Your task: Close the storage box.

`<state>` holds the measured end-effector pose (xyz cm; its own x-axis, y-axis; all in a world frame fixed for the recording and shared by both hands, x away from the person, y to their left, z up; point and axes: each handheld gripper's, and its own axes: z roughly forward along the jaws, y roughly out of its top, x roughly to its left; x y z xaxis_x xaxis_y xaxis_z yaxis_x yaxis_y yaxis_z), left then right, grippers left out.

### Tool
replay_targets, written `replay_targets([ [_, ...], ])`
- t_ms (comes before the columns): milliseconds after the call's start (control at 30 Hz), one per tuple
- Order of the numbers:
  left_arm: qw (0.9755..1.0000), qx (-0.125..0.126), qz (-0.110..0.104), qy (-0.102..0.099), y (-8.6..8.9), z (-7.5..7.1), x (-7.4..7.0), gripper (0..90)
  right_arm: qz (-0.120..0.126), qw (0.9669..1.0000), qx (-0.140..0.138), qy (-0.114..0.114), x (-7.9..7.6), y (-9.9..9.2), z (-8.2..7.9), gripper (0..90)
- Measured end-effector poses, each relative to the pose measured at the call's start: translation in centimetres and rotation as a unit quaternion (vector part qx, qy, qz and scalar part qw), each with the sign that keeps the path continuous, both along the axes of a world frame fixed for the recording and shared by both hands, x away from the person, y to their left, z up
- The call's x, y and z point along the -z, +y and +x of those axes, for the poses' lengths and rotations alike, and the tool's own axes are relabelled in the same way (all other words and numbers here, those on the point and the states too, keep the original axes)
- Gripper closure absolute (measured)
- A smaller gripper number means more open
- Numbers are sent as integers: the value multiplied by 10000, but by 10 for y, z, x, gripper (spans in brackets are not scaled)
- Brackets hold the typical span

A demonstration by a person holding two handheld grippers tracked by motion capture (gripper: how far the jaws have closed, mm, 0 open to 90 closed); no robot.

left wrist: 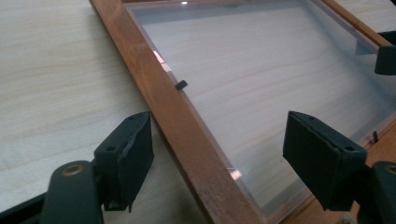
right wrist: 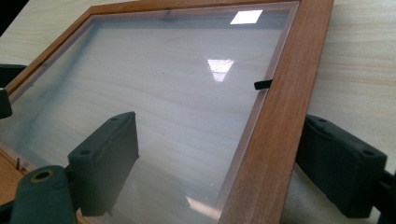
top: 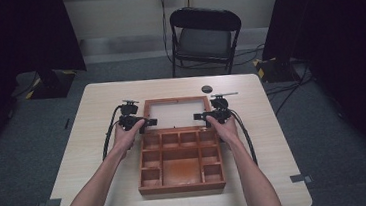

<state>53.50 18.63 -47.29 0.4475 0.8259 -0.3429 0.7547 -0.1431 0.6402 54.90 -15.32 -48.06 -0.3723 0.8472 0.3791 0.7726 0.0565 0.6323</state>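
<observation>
Both grippers, left (top: 148, 121) and right (top: 197, 116), straddle the lid (top: 175, 101) rails with jaws apart, unclamped; box (top: 182, 183) lies open, closing remains.

Glossy clear pane (right wrist: 163, 102) in smooth reddish wooden lid frame (right wrist: 275, 121); pale matt wood-grain table (top: 101, 105).

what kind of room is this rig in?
Likely a lab or recording studio, not a home: black curtains hang at both sides, a folding chair stands behind the bare table, and cables run over grey carpet.
</observation>
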Motion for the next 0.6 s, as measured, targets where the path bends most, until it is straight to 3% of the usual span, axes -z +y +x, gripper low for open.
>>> replay_targets([
  [67,10000,16,-45,25,0,0,1,197,-80,10000,20,-53,-1,1,-1,142],
  [333,9995,28,-236,196,3,4,4,185,46,10000,29,10,-3,-4,0,200],
  [400,9989,65,-380,271,4,4,6,202,88,9999,58,-4,-2,-5,-1,211],
  [467,9990,24,-347,295,2,3,3,207,57,9999,100,-117,-4,-4,-2,221],
  [600,9997,117,-180,87,-4,-2,-5,199,48,9992,172,-354,-11,-6,-3,290],
])
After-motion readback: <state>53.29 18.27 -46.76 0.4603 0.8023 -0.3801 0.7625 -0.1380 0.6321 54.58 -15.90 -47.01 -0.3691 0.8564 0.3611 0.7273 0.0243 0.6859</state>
